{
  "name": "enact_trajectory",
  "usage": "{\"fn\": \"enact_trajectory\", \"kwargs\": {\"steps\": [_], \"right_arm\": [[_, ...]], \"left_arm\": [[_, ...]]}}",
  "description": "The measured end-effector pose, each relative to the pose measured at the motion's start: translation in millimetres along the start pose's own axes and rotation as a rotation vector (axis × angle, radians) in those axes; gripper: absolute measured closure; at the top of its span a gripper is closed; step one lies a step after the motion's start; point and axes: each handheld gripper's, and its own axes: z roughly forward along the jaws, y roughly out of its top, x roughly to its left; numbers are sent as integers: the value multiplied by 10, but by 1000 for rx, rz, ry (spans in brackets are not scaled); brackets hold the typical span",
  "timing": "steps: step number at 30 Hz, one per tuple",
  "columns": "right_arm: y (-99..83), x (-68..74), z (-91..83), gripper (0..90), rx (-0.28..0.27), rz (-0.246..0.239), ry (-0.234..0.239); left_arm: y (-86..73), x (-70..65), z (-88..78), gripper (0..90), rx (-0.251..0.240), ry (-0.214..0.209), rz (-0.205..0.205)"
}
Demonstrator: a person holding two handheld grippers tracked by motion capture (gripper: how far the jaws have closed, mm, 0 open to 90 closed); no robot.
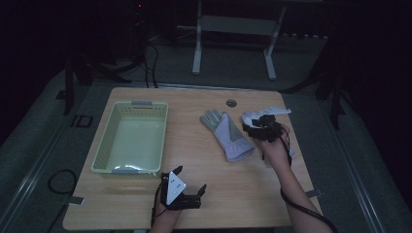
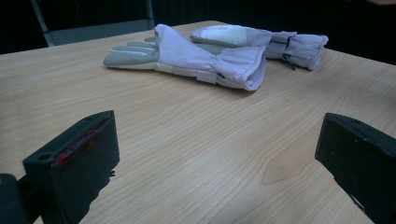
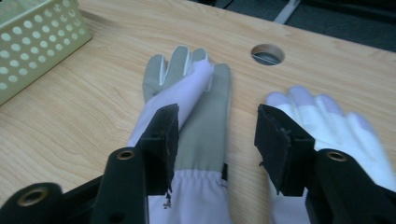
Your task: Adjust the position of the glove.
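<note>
A grey and lavender work glove (image 1: pixel 228 136) lies flat at the table's middle right, fingers pointing away, one side folded over. A second, paler glove (image 1: pixel 248 117) lies just to its right, partly under my right gripper (image 1: pixel 253 125). In the right gripper view that gripper (image 3: pixel 215 121) hovers over the gap between the grey glove (image 3: pixel 205 93) and the pale glove (image 3: pixel 322 112), jaws half apart, pads touching nothing. My left gripper (image 1: pixel 190 179) rests near the front edge, wide open and holding nothing. Its own view shows it (image 2: pixel 219 128) facing both gloves (image 2: pixel 187 58) across bare wood.
A pale green perforated basket (image 1: pixel 131 103) stands on the left of the wooden table (image 1: pixel 233 194), and its corner (image 3: pixel 32 42) appears in the right gripper view. A round cable hole (image 1: pixel 231 103) sits near the far edge. Frame legs stand on the floor beyond.
</note>
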Motion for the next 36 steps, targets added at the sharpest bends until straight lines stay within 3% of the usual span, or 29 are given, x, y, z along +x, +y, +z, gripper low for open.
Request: {"fn": "enact_trajectory", "kwargs": {"steps": [10,22,26,29,33,36], "right_arm": [[-78,2,404,514,57,-7,43],[-161,51,721,570,141,-44,43],[-260,63,891,547,212,-72,34],[-296,64,917,555,205,-75,39],[-278,83,926,611,231,-110,33],[-252,121,941,735,254,-129,22]], "left_arm": [[1,6,0,0,4,-3,1],[1,8,0,0,3,-6,-2],[1,8,0,0,4,-10,-4],[0,7,-1,0,4,-11,-4],[1,7,-1,0,4,-10,-3],[1,8,-1,0,4,-10,-3]]}}
